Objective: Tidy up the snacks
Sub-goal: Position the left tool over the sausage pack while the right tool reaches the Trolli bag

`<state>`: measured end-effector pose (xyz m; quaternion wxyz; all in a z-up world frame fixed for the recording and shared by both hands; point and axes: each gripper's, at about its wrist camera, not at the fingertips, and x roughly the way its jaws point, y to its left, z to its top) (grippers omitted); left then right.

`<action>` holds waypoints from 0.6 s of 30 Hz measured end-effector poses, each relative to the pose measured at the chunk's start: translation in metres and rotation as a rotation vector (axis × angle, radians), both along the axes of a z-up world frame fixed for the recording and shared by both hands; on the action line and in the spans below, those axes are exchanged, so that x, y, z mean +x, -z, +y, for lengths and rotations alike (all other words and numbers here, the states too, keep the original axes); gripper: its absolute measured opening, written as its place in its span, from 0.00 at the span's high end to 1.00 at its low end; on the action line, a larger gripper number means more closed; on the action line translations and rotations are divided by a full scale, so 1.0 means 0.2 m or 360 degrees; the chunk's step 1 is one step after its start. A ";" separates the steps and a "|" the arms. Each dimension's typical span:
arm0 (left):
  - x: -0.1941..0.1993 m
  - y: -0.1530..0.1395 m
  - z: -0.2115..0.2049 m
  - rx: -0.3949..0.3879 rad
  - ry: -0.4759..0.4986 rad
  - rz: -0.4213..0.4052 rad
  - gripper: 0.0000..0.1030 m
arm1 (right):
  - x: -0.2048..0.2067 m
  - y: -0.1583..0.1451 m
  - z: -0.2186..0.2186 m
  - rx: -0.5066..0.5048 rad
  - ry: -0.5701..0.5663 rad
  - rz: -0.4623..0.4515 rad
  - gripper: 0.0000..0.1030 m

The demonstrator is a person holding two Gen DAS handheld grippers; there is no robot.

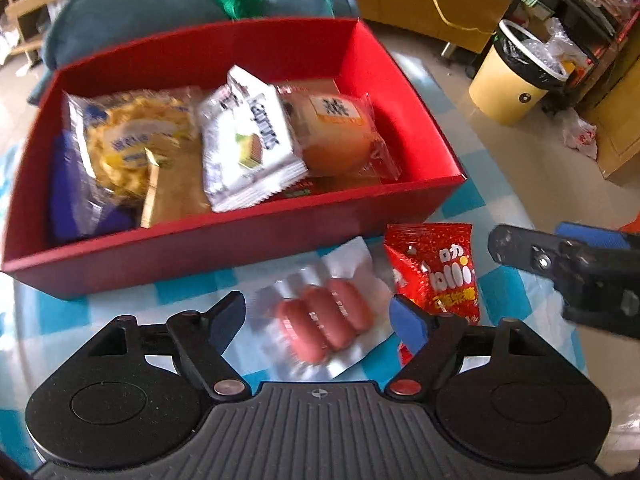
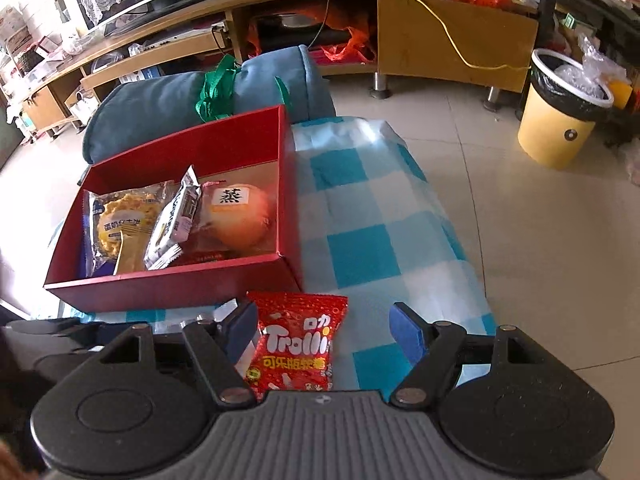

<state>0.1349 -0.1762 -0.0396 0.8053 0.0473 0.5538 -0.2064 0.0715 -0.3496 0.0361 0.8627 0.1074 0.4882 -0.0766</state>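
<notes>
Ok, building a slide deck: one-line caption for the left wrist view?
Open left gripper above clear-wrapped sausages on checked cloth, beside red candy bag and snack-filled red cardboard box.

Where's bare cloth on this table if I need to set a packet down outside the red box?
The checked cloth right of the red box is bare out to the table edge. In front of the box it is crowded: the sausage pack and red gummy bag lie there. The box itself is nearly full.
</notes>
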 end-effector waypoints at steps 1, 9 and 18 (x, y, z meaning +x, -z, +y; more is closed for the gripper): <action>0.01 0.02 -0.02 -0.0008 -0.0009 0.0023 0.18 | 0.00 0.00 -0.01 0.0007 0.0000 -0.0002 0.35; 0.04 0.09 -0.11 0.0057 0.0039 -0.0001 0.16 | 0.01 0.01 0.00 0.0032 -0.0023 0.0005 0.35; -0.05 0.11 0.09 0.0166 0.0070 0.0018 0.13 | 0.03 0.09 0.01 0.0026 -0.0027 0.0091 0.35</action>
